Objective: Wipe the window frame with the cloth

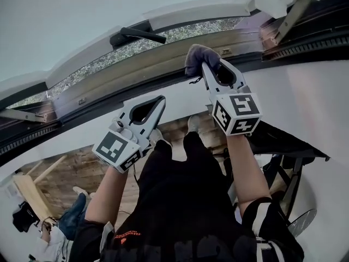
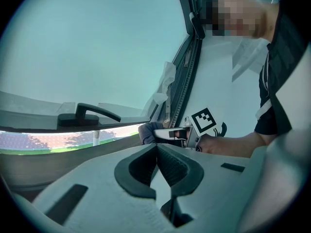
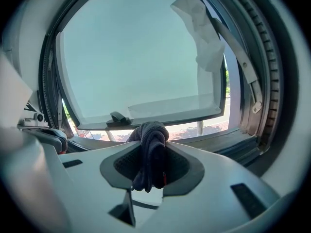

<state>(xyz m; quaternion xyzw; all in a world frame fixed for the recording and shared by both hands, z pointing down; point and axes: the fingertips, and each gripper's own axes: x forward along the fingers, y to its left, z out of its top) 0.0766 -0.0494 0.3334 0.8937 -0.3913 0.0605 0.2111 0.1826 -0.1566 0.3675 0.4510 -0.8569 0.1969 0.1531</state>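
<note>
I had the cloth point(image 3: 151, 142) clamped in the right gripper point(image 3: 153, 152). Its jaws were shut on a dark bunched fold, with most of the wad standing out past the tips and a tail hanging back through the gap. The left gripper point(image 2: 156, 147) had its jaws closed on each other with nothing between them.

What the next stroke turned on, as I judged it, was how the window frame point(image 1: 163, 57) lay to the right gripper. The lower rail sat straight ahead of the tips and ran crosswise to the jaws, stretching far to the gripper's left and only a short way to its right before the corner. A wipe would therefore travel sideways along that axis, not forward. The right gripper was plainly the nearer one. The left hung back from the rail, to the right gripper's left and behind it, well apart from the frame.

The views disagreed usefully. The right gripper view gave me the grip itself and the rail beyond it, with the handle point(image 3: 118, 118) ahead and slightly left, but the cloth hid its own meeting with the frame. The left gripper view caught the cloth point(image 2: 149, 131) side-on at the rail's edge — it looked to be touching, though I couldn't be sure. Only the head view showed how much rail ran leftward under the handle point(image 1: 138, 35).
</note>
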